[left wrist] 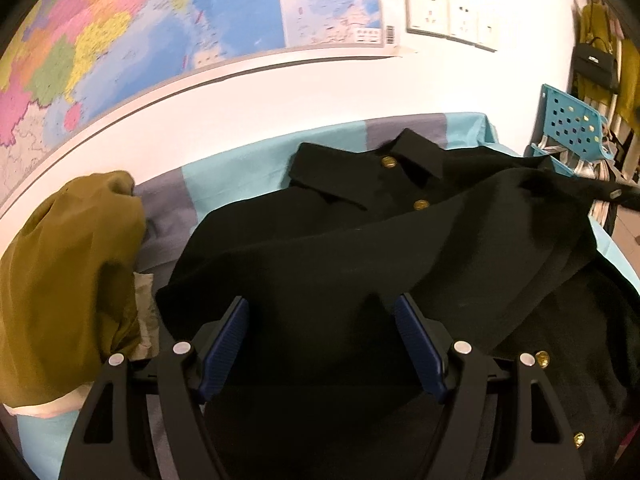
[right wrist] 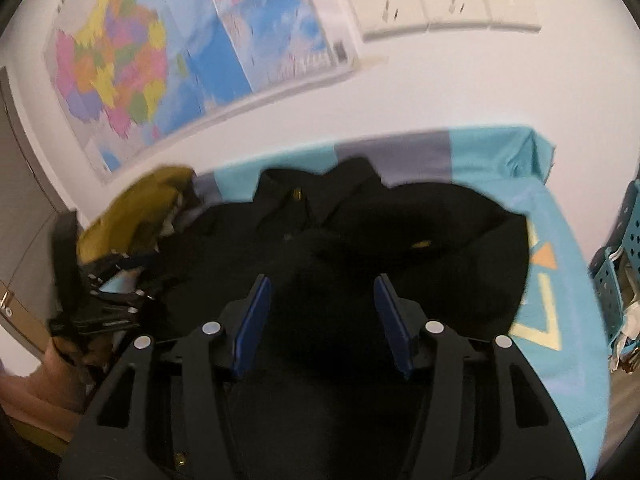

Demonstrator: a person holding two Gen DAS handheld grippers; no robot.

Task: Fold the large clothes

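black jacket (left wrist: 360,248) lies on the bed (left wrist: 248,160), collar at the far wall, long axis running away from both grippers; left gripper (left wrist: 320,320) and right gripper (right wrist: 320,300) hover open above its near hem.

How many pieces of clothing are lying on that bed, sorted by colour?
Black: 1, the black jacket with gold buttons, spread across the striped sheet.
Olive-yellow: 1, the olive garment bunched at the left.
Total: 2 on the bed. More olive clothing hangs in the far right background, too unclear to count.
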